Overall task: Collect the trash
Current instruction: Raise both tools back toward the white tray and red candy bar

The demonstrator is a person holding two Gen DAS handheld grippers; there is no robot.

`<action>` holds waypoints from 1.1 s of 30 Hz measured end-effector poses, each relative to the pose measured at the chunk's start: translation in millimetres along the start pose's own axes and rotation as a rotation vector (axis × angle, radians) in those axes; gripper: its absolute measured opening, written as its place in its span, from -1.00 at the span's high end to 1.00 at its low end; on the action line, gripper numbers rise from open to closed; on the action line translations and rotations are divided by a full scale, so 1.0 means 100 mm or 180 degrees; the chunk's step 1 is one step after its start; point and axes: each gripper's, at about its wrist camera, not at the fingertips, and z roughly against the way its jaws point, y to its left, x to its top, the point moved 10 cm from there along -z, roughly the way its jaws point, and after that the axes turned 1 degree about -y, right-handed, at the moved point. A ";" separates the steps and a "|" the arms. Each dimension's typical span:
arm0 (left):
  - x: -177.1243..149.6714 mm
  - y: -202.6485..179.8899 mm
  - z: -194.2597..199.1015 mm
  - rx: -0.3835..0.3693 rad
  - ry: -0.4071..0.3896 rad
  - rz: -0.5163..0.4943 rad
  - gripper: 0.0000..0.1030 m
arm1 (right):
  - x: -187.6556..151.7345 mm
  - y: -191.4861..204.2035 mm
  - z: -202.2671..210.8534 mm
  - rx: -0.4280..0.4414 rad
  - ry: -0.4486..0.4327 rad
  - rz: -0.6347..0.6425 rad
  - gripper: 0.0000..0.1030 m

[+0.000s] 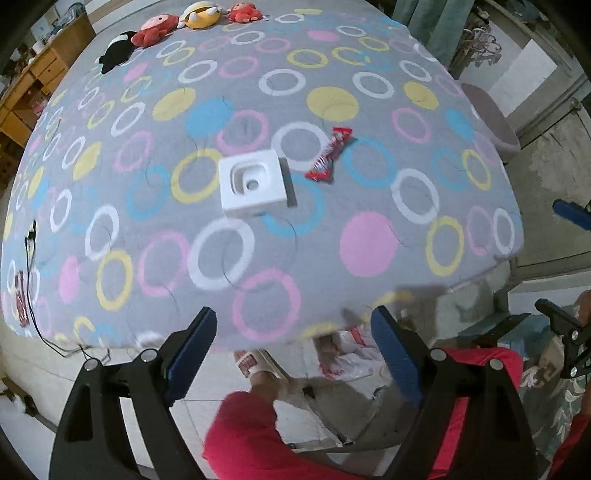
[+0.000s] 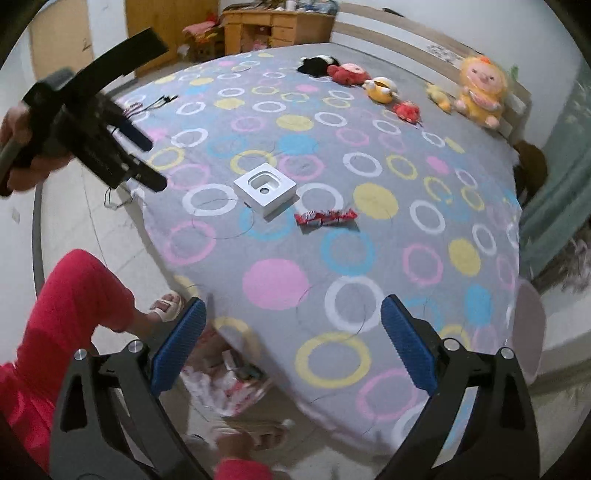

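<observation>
A white square packaging tray (image 1: 253,183) lies on the bed (image 1: 369,92) near its middle; it also shows in the right wrist view (image 2: 265,192). A red snack wrapper (image 1: 328,155) lies just right of it, also seen from the right wrist (image 2: 325,217). A white and red plastic bag (image 2: 225,384) sits on the floor by the bed's near edge, also in the left wrist view (image 1: 347,358). My left gripper (image 1: 293,354) is open and empty above the bed's edge. My right gripper (image 2: 291,345) is open and empty over the bed's near corner.
Several plush toys (image 2: 480,92) line the bed's far side. Black cables (image 1: 31,258) lie at the bed's left edge. A wooden desk (image 2: 277,26) stands beyond. A round stool (image 1: 491,114) stands beside the bed. My red-clad legs and sandalled feet (image 2: 168,306) stand by the bag.
</observation>
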 end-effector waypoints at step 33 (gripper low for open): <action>1.08 1.02 -1.75 -0.0092 0.0543 0.0270 -0.61 | 0.93 -0.28 -2.12 0.0288 0.0843 0.1459 -0.81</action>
